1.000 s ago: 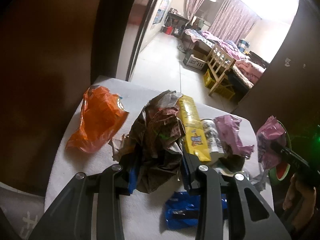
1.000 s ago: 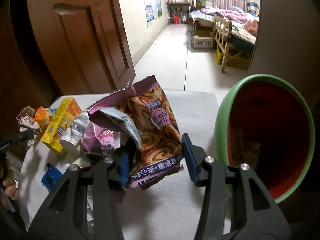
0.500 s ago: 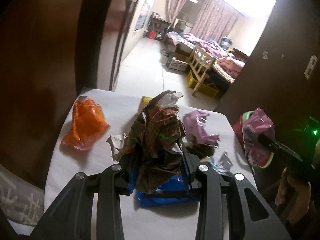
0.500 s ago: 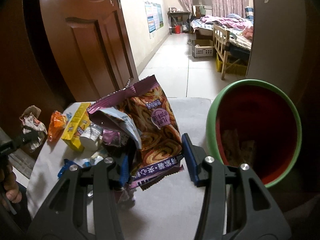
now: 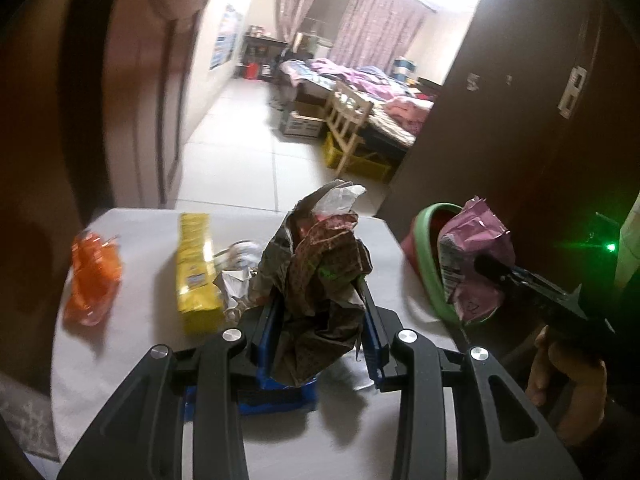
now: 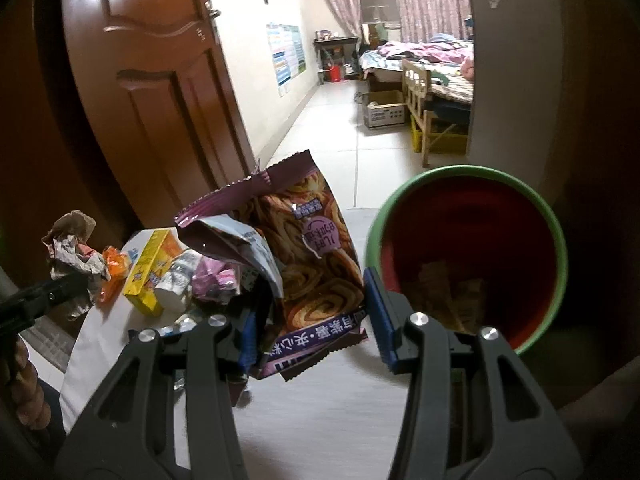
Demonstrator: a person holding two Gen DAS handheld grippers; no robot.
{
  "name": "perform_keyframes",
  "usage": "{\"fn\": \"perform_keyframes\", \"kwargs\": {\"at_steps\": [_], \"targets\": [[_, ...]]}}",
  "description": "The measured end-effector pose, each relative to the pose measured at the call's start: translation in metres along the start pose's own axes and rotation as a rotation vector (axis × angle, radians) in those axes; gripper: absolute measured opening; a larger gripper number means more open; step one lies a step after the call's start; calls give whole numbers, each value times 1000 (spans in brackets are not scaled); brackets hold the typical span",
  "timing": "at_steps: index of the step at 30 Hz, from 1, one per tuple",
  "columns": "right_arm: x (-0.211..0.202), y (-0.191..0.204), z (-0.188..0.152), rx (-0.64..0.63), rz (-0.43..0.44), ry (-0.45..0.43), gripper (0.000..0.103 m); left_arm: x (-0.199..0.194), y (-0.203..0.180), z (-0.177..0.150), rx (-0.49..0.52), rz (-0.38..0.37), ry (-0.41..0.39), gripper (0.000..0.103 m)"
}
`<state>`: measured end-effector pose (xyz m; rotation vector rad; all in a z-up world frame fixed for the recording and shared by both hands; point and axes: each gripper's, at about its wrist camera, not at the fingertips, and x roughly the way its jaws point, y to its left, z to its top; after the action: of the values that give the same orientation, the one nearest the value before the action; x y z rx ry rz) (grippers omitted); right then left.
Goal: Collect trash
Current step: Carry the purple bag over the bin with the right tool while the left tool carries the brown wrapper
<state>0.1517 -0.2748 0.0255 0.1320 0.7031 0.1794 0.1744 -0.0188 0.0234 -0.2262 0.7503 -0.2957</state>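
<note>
My left gripper (image 5: 320,320) is shut on a crumpled brown wrapper (image 5: 320,276) and holds it above the white table (image 5: 132,360). Its blue pads press the wad from both sides. My right gripper (image 6: 312,320) is shut on a purple snack bag (image 6: 312,248), lifted off the table just left of the bin (image 6: 472,170). The bin is green outside and red inside, with some scraps at its bottom. In the left wrist view the purple bag (image 5: 472,256) hangs in front of the bin's rim (image 5: 424,264). A hand (image 5: 568,364) carries the right gripper.
On the table lie an orange bag (image 5: 94,280), a yellow box (image 5: 196,272), crumpled foil (image 5: 234,284) and a blue wrapper (image 5: 276,396) under my left fingers. A pink wrapper (image 6: 216,280) and a white cup (image 6: 172,284) lie beside the box. A brown door (image 6: 160,80) stands left; dark panels stand right.
Both grippers rose with their trash still held. The left one moved right over the blue wrapper, bringing the bin into its view. In the right view the bin sits nearer the purple bag.
</note>
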Motion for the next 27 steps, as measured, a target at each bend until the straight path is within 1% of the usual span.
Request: {"fn": "perform_keyframes", "kwargs": {"at_steps": [3, 13, 19, 24, 27], "targets": [[-4, -14, 1, 27, -17, -10, 45, 15, -21, 8, 18, -22, 8, 33], [-16, -78, 9, 108, -145, -44, 45, 70, -99, 28, 119, -128, 46, 33], [-16, -108, 14, 119, -215, -57, 45, 105, -147, 40, 170, -195, 64, 33], [-8, -128, 19, 123, -258, -59, 45, 135, -176, 47, 196, -239, 91, 34], [-2, -135, 22, 114, -278, -59, 45, 150, -186, 51, 206, -250, 108, 34]]}}
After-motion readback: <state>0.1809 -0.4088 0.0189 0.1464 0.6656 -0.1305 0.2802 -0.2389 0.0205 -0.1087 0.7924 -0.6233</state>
